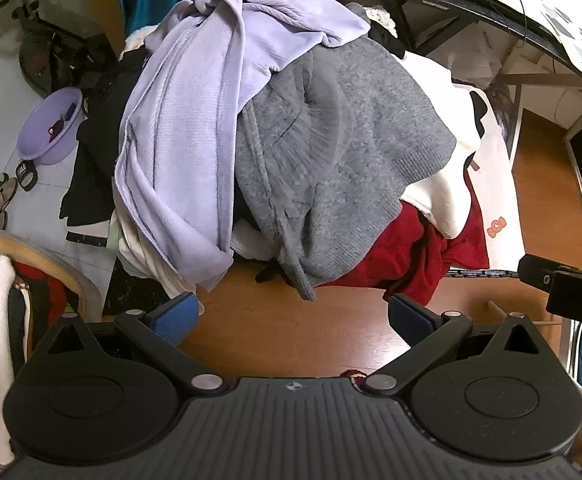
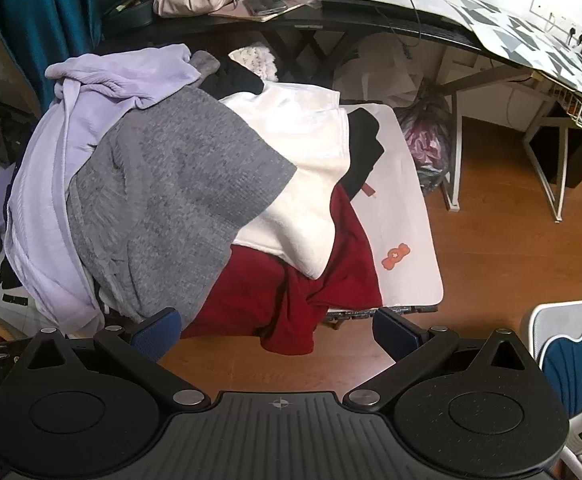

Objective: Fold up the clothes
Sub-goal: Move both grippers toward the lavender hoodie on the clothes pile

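Observation:
A heap of clothes covers a small table. On top lie a lilac garment (image 1: 195,92) (image 2: 71,128) and a grey knit sweater (image 1: 343,152) (image 2: 171,200). Under them are a cream white garment (image 1: 439,188) (image 2: 307,168), a dark red garment (image 1: 411,256) (image 2: 291,296) that hangs over the near edge, and black clothing (image 2: 363,148). My left gripper (image 1: 293,316) is open and empty, short of the heap's near edge. My right gripper (image 2: 277,330) is open and empty, just before the hanging red garment.
The small table's pale top (image 2: 407,216) with an orange sticker shows at the right. A long dark desk (image 2: 371,20) with clutter stands behind. A lilac basin (image 1: 49,128) lies on the floor at left. A chair with a blue and white back (image 2: 571,352) stands at right. Wooden floor (image 2: 511,248) lies around.

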A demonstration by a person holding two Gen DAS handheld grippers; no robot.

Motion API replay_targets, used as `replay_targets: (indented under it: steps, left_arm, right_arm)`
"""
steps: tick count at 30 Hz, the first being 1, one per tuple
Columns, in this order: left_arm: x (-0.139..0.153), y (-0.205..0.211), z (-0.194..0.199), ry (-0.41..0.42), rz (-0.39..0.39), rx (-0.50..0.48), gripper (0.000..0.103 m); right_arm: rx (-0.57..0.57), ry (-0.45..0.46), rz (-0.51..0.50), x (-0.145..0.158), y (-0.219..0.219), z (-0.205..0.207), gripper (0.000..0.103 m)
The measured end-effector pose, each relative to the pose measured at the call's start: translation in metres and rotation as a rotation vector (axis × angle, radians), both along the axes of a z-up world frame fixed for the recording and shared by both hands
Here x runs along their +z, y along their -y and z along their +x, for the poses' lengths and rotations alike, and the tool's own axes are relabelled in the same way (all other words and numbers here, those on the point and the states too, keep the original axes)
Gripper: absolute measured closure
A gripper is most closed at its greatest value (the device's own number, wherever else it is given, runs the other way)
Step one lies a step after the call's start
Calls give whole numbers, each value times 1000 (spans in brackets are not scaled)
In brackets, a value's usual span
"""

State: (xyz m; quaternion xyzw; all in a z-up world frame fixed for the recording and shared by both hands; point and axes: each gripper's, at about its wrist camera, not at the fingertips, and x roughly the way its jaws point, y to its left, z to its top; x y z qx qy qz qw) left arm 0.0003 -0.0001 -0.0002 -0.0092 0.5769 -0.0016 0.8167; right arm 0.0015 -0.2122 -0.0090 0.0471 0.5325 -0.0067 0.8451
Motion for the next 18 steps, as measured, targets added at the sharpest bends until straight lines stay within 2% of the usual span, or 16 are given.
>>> replay_targets:
  steps: [18]
  left_arm:
    - [-7,0,14,-28,33,19,0]
  right_arm:
    - [-18,-6,18,-6,5,15,1]
